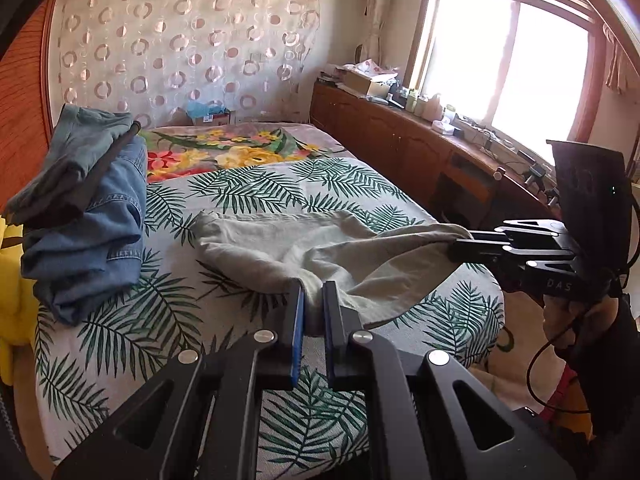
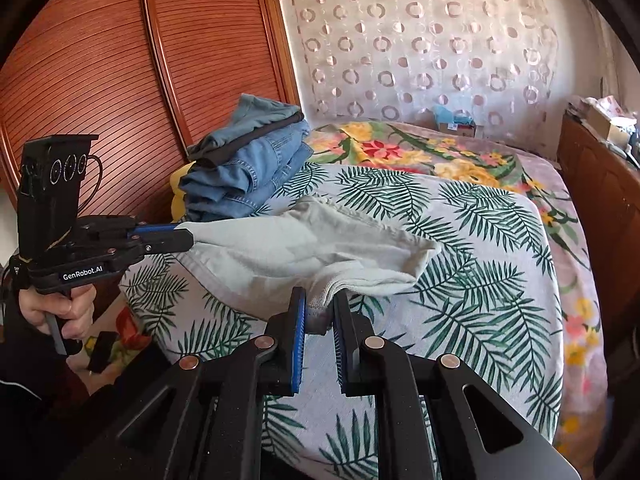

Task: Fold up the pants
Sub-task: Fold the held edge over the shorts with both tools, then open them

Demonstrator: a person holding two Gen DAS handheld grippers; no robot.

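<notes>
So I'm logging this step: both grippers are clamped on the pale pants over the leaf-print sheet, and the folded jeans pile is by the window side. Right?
One thing is off: the folded jeans pile sits by the wooden slatted doors, not the window side, as the right wrist view shows. The rest holds: the left gripper and right gripper are both clamped on the pale pants over the leaf-print sheet.

The left gripper (image 1: 313, 292) is pointed forward and downward, its jaws clamped on a fold of the pale pants (image 1: 280, 248). The right gripper (image 2: 320, 300) is likewise angled down, closed on a bunched edge. Seen from the right wrist, the left hand (image 2: 60, 308) is wrapped around its handle at nine o'clock.
</notes>
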